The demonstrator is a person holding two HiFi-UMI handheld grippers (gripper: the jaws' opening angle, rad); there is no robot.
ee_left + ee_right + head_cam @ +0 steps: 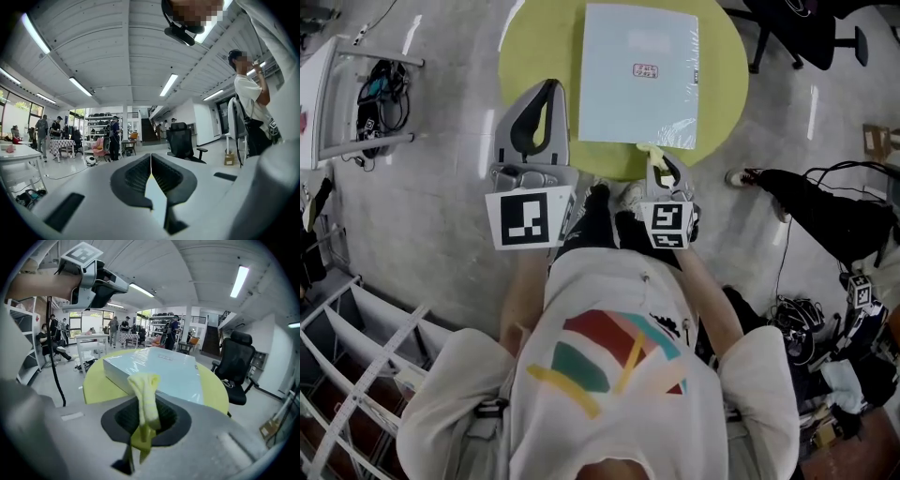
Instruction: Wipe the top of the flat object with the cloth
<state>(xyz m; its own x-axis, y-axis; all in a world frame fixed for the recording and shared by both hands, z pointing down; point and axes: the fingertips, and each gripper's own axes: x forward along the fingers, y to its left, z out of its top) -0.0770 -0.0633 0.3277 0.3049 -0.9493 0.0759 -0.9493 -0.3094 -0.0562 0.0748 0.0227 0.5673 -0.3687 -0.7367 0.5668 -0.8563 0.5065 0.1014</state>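
Observation:
A flat pale-blue box wrapped in clear film lies on a round yellow-green table; in the right gripper view the box lies just beyond the jaws. My right gripper hangs at the table's near edge, shut on a yellow cloth that sticks up between its jaws; the cloth shows just short of the box's near edge. My left gripper is raised at the table's left side, tilted upward at the ceiling, its jaws shut with nothing between them.
A black office chair stands right of the table, another chair base at the head view's top right. Cables and bags litter the floor on the right. White shelving stands lower left. People stand far off.

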